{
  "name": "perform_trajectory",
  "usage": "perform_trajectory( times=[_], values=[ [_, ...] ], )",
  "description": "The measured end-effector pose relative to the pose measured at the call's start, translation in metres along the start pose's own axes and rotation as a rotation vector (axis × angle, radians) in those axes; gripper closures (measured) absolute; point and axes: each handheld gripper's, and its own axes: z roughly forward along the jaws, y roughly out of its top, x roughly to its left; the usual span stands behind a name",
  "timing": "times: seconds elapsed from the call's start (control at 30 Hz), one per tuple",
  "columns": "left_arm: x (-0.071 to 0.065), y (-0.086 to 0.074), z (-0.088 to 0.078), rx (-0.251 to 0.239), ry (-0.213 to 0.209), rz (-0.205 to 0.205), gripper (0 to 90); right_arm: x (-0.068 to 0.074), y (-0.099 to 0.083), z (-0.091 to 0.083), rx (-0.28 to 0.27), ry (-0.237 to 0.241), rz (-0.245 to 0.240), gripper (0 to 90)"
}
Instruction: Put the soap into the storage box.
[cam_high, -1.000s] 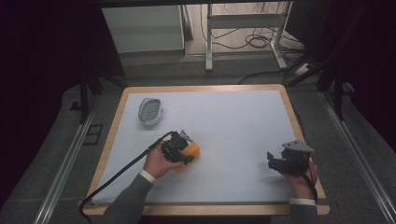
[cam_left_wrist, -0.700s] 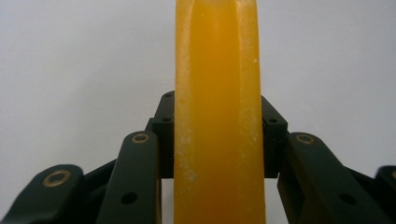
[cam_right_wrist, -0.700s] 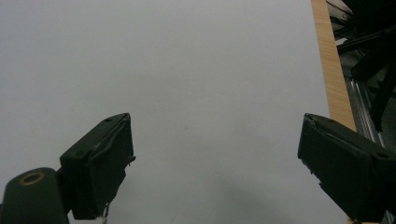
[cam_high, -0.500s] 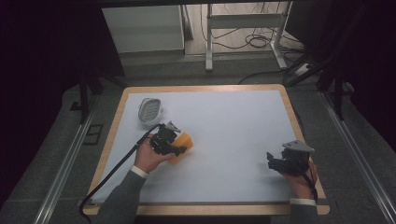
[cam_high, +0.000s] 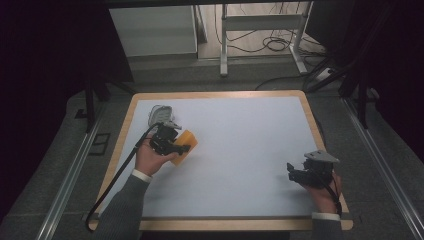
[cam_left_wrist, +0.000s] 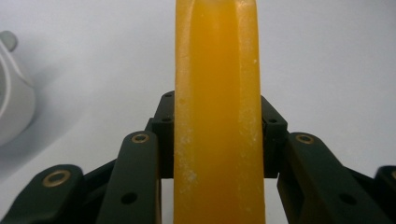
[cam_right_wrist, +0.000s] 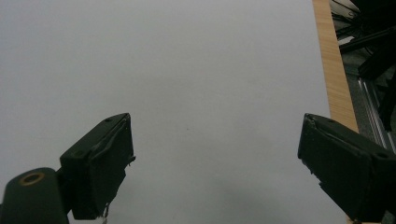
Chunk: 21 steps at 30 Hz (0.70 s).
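High view: left tongs (cam_high: 181, 148) clamp an orange soap bar (cam_high: 184, 141) above the table (cam_high: 240, 150), just beside a white soap dish (cam_high: 161, 114) near the far left corner. Right tongs (cam_high: 292, 169) rest near the right edge, holding nothing.

Left gripper view: soap bar (cam_left_wrist: 217, 112) stands on edge, pressed between both jaws; dish (cam_left_wrist: 14, 107) at the left margin.

Right gripper view: jaws wide apart over bare table (cam_right_wrist: 210, 93).

Step in hand looks like carrying the bar to the dish. Next move calls for lining it over the dish, lowering, then releasing.
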Motion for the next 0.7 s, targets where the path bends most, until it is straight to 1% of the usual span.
perform_trajectory(
  times=[0.03,0.07,0.1,0.13,0.37,0.47,0.7],
  values=[
    [0.000,0.000,0.000,0.000,0.000,0.000,61.0,0.000,0.000,0.000,0.000,0.000,0.000,10.6],
    [0.004,0.001,-0.001,0.000,0.003,-0.007,61.0,0.001,0.001,0.000,0.002,0.000,-0.005,10.6],
    [0.004,0.001,-0.001,0.000,0.003,-0.007,61.0,0.001,0.001,0.000,0.002,0.000,-0.005,10.6],
    [0.006,0.001,-0.001,0.001,0.005,-0.012,61.0,0.001,0.002,-0.001,-0.001,0.002,-0.005,10.6],
    [0.012,0.002,-0.004,-0.004,0.007,-0.025,61.0,0.002,0.002,-0.001,-0.001,-0.001,-0.008,10.6],
    [0.015,0.003,-0.005,-0.012,0.007,-0.036,61.0,0.001,0.001,-0.001,-0.004,-0.004,-0.012,10.6],
    [0.022,0.008,-0.009,-0.019,0.011,-0.045,61.0,-0.001,0.001,-0.001,0.005,-0.007,-0.007,10.6]
  ],
)
